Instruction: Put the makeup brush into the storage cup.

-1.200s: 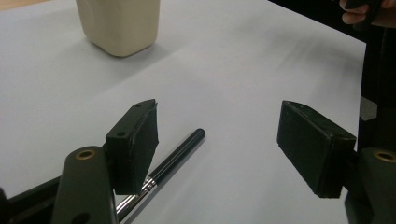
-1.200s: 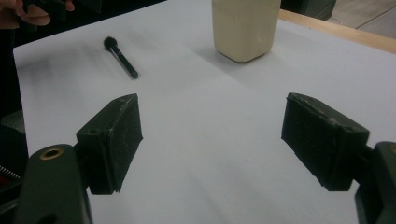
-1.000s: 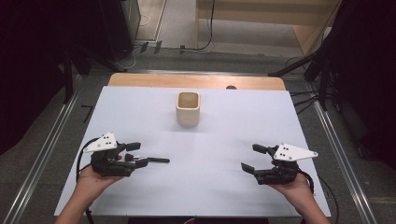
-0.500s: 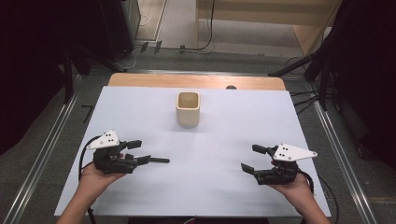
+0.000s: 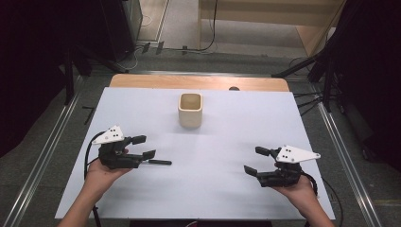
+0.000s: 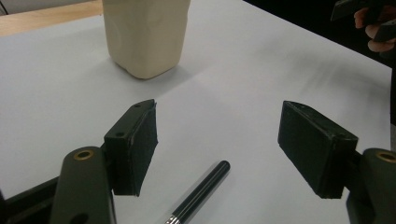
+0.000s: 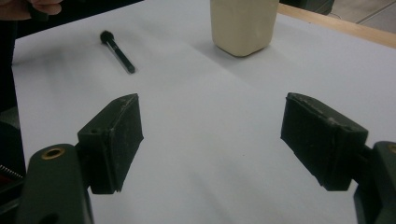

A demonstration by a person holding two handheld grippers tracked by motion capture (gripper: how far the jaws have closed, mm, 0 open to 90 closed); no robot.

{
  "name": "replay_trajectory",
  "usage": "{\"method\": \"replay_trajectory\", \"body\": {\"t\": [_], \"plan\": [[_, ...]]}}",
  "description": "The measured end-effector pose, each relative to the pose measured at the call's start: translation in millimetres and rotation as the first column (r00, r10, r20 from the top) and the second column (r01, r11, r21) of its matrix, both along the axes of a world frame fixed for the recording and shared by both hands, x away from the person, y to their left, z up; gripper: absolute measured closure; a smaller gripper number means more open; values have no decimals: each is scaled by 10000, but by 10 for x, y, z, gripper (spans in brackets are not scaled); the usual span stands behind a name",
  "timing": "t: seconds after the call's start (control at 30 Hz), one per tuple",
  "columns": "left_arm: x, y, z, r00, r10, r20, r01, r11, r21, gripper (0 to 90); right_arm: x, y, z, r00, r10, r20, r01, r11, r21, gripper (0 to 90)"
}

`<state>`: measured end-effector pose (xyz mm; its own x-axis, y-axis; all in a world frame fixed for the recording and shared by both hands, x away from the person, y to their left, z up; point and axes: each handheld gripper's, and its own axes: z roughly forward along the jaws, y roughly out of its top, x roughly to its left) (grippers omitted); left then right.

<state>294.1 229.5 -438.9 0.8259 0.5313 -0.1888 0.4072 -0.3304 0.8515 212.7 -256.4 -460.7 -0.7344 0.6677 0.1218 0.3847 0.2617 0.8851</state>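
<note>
Item one: left hand-held gripper (image 5: 143, 147), which I hold low over the near-left part of the worktop (image 5: 222, 189); its jaws stand wide apart and grip nothing. Item two: a slim black pen-like tool (image 5: 158, 162) with a narrow metal band near one end, lying flat on the white sheet just beside the left hand-held gripper; in the left gripper view its dark rounded end (image 6: 201, 191) lies on the sheet between my two open jaws, touching neither. Item three: right hand-held gripper (image 5: 255, 161), held over the near-right part of the worktop, jaws likewise spread wide and empty, well apart from the tool; the right gripper view shows that tool (image 7: 117, 51) far off at upper left. Item four: a cream, square-sided cup (image 5: 190, 109), upright and open at the top, standing toward the far middle of the worktop, well apart from both hand-held grippers; its plain wall shows in the left gripper view (image 6: 145, 35) and the right gripper view (image 7: 243, 25). Item five: the worktop itself, a white sheet over a wooden top whose bare edge (image 5: 198, 82) shows along the far side. Markings: I read no brand, label or writing on the cup, the tool or the sheet; the grey plates on top of the hand-held grippers carry small dark dots only.
</note>
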Motion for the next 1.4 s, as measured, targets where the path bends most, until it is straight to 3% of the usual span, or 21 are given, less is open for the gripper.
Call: {"method": "replay_trajectory", "body": {"t": [0.53, 0.67, 0.7, 0.73, 0.77, 0.8, 0.83, 0.93, 1.07, 1.1, 1.13, 1.27, 1.4], "plan": [[186, -62, 104, 9991, 108, 406, -89, 9988, -480, 292, 9, 7, -10, 10000, 50, -35, -50, 10000, -68, 215], [193, -52, 91, 9999, 2, 150, 2, 9997, -235, 292, 4, 2, -7, 10000, 36, -25, -36, 10000, -59, 215], [194, -49, 94, 9999, -131, -9, 131, 9999, -92, 291, 5, 1, -7, 10000, 37, -28, -37, 10000, -59, 215], [176, -61, 108, 9990, -432, -86, 435, 9984, 361, 291, 5, 2, -7, 10000, 32, -38, -32, 10000, -62, 214], [176, -61, 108, 9990, -432, -86, 435, 9984, 361, 289, 5, 2, -7, 10000, 32, -38, -32, 10000, -62, 214], [166, -75, 141, 9967, -768, -261, 787, 9937, 804, 285, 4, 6, -8, 10000, 42, -67, -43, 10000, -90, 215], [166, -75, 141, 9967, -768, -261, 787, 9937, 804, 284, 4, 6, -8, 10000, 42, -67, -43, 10000, -90, 215], [190, -78, 241, 9937, -1035, -431, 1088, 9829, 1489, 284, 8, 11, -16, 10000, 80, -51, -81, 9999, -110, 215], [240, -47, 334, 9897, -1256, -681, 1359, 9749, 1763, 286, 12, 10, -25, 9999, 77, -153, -80, 9998, -170, 214], [266, -38, 368, 9862, -1423, -846, 1563, 9690, 1914, 286, 10, 11, -23, 9999, 81, -143, -84, 9998, -157, 214], [266, -38, 368, 9862, -1423, -846, 1563, 9690, 1914, 285, 9, 11, -22, 9999, 92, -139, -94, 9999, -143, 215], [307, -45, 406, 9795, -1711, -1064, 1926, 9504, 2443, 283, 13, 15, -29, 9997, 140, -194, -143, 9998, -138, 214], [338, -73, 420, 9724, -1971, -1246, 2262, 9271, 2989, 276, 14, 21, -34, 9994, 204, -267, -208, 9996, -164, 214]]}}
